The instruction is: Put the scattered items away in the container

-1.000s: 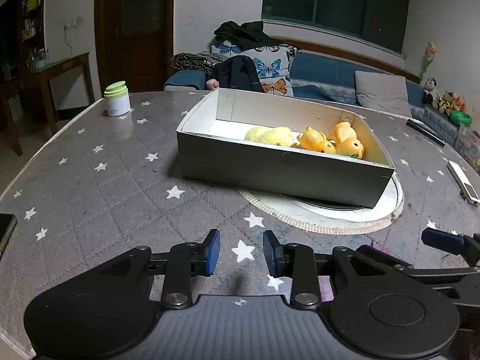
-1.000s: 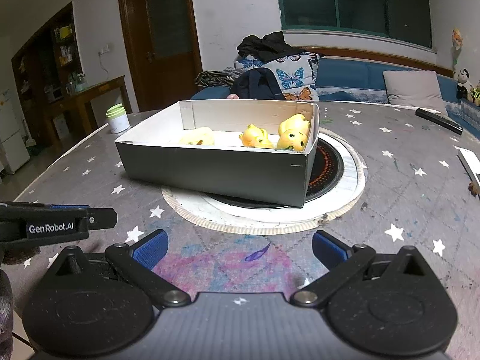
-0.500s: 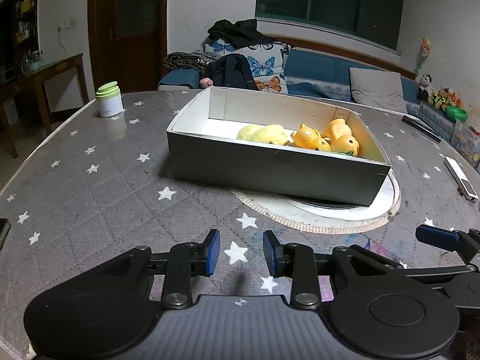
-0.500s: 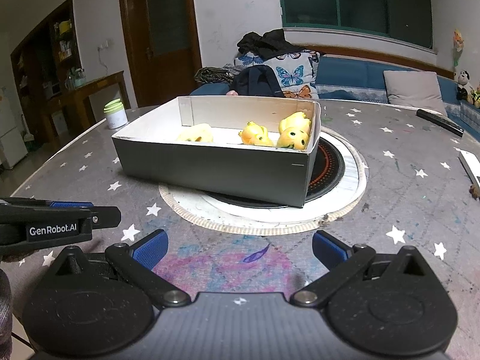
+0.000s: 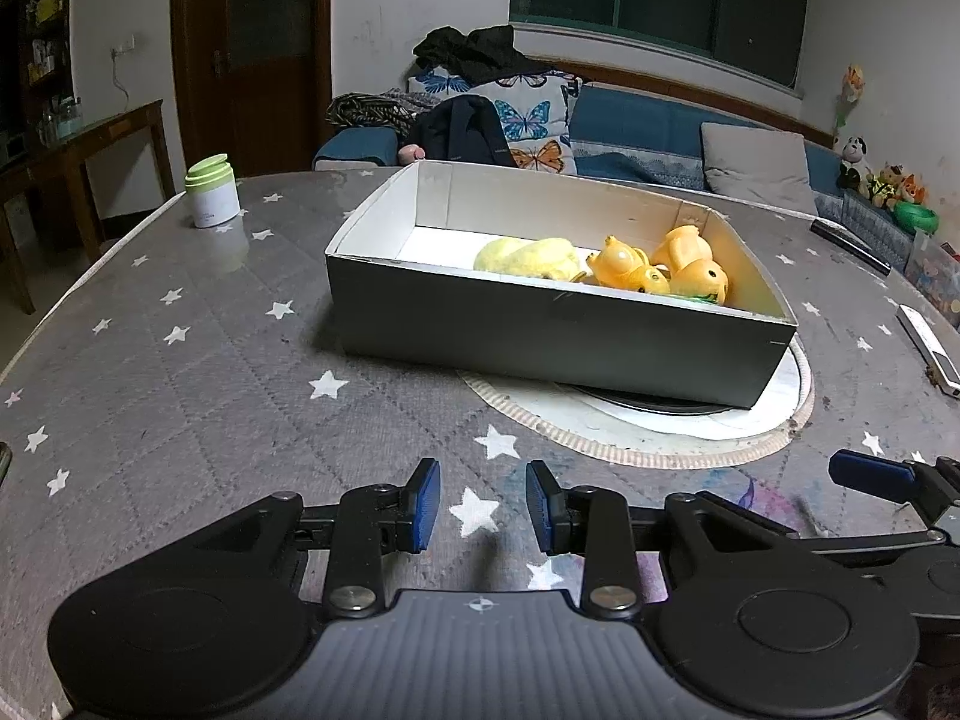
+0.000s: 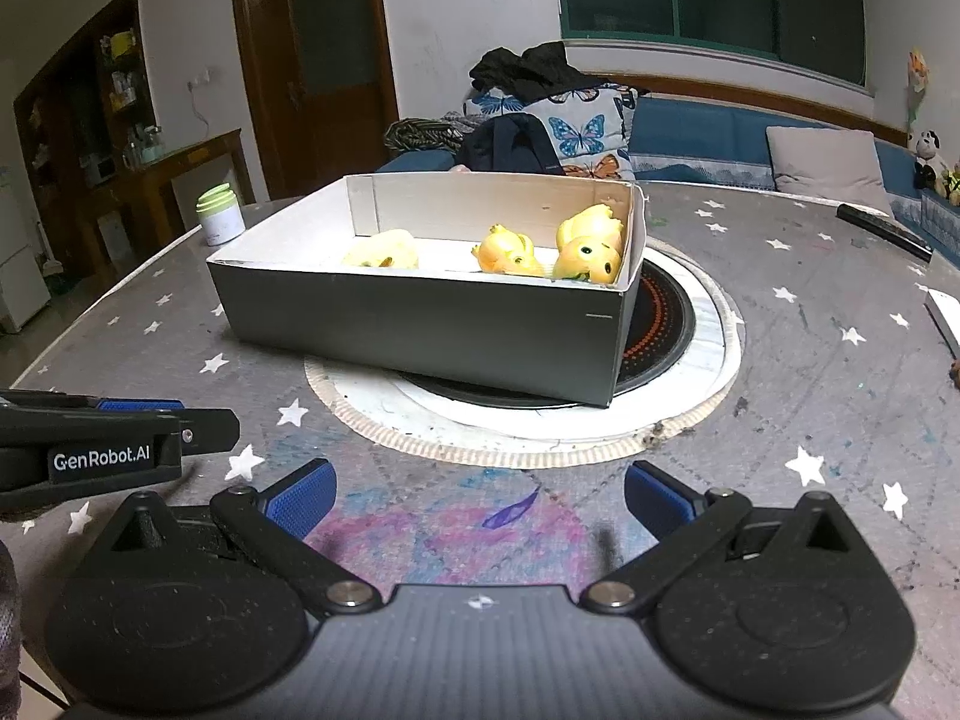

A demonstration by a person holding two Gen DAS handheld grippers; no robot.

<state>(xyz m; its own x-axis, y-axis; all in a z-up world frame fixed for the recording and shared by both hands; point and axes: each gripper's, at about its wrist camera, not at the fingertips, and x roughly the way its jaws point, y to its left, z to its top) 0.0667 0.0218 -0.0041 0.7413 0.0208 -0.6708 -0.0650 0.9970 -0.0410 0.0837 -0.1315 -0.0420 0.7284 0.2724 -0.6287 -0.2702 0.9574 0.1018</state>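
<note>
Ahead of both empty claws, the left gripper (image 5: 483,507) with jaws narrowly apart and the right gripper (image 6: 478,495) spread wide, the box (image 5: 558,333) holds 3 yellow toys (image 5: 627,270), so tidying looks essentially done.

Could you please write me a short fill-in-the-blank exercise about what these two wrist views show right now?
1. The yellow and orange toys lie inside the grey ____.
2. The jar on the table has a ____ lid.
3. The right tool has its jaws wide ____.
4. The left tool holds ____ between its jaws.

Missing words: box; green; open; nothing
</note>
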